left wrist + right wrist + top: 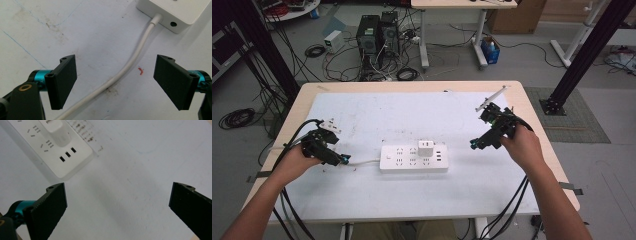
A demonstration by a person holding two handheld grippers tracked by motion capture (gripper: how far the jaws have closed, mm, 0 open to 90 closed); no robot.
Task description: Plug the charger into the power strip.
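A white power strip (413, 158) lies flat at the middle of the white table mat, with a white plug adapter (426, 147) standing in one of its sockets. Its white cable (130, 62) runs left from the strip's end (175, 12) and passes between the spread jaws of my left gripper (343, 159), which stands open low over it without pressing on it. My right gripper (477, 143) hovers open to the right of the strip, nothing between its jaws; in the right gripper view the strip's USB end (67, 152) and the adapter (58, 130) lie at the upper left.
The white mat (377, 115) covers most of the wooden table (532, 115). A small red mark (141, 71) sits on the mat beside the cable. Beyond the far edge stand computer towers (378, 34), cables and desk legs on the floor.
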